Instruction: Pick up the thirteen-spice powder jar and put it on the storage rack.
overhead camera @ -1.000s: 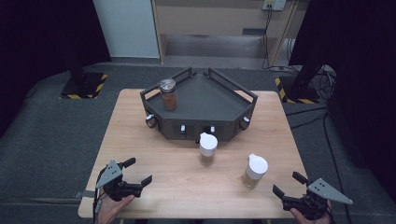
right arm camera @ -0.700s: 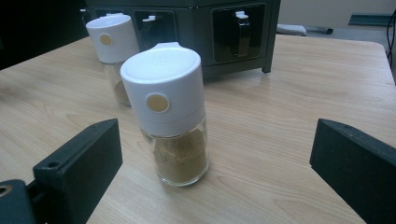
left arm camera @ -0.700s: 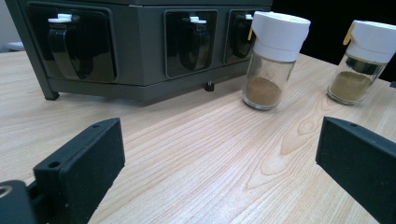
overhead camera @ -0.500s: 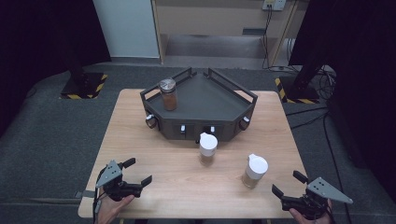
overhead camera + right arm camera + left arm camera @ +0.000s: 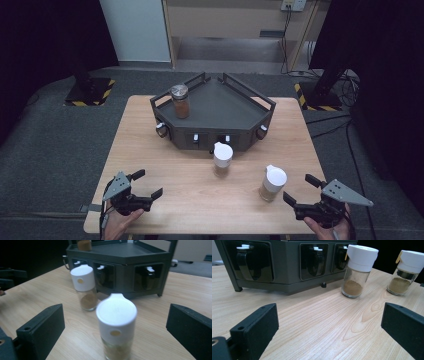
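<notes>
Grey carpet floor (image 5: pixel 60 145), black curtains (image 5: pixel 45 35), perhaps

Before you, a wooden table (image 5: pixel 150 150) carries a dark grey five-sided rack (image 5: pixel 225 107) at the middle of its far edge. A metal-lidded jar of brown powder (image 5: pixel 180 101) stands upright at the rack's left corner.

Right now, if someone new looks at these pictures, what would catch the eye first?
Probably the dark angular rack at the far middle of the wooden table, with a metal-lidded jar of brown powder standing on its left part. Next come two white-capped shakers: one just in front of the rack, the other nearer the right tongs. Both these and the left tongs stand open and hold nothing.
</notes>
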Demonstrator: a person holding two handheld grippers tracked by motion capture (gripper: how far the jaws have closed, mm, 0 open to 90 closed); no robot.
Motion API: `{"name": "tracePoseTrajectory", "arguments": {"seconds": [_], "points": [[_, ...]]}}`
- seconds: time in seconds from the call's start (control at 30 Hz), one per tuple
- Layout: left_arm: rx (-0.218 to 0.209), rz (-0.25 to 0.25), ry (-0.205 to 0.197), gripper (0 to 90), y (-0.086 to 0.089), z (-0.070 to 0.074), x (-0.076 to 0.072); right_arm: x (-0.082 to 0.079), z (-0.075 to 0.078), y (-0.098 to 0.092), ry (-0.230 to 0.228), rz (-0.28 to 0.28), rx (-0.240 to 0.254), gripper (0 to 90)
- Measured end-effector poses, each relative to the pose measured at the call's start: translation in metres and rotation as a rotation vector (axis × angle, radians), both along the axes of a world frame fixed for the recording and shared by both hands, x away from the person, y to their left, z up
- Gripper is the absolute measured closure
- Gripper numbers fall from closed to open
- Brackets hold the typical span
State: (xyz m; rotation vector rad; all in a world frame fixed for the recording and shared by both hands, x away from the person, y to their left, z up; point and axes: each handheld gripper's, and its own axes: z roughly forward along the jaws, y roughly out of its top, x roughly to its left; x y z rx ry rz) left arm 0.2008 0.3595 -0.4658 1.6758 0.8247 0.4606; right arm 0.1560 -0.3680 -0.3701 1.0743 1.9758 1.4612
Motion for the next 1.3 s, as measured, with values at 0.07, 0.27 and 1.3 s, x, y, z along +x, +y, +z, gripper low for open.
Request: {"name": "tracePoseTrajectory", "arguments": {"seconds": [0.07,0.27,1.3], "points": [[0.001,0.0,0.001,0.0,0.0,0.0,0.0,0.006,0.006,0.006,-0.002,0.016,-0.002,2.0],[-0.002,0.001,0.001,0.0,0.0,0.0,0.0,0.021,0.022,0.023,-0.003,0.066,-0.025,2.1],[0.005,-0.003,0.004,0.0,-0.001,0.001,0.0,0.103,0.027,0.115,0.062,0.155,-0.073,3.1]]}}
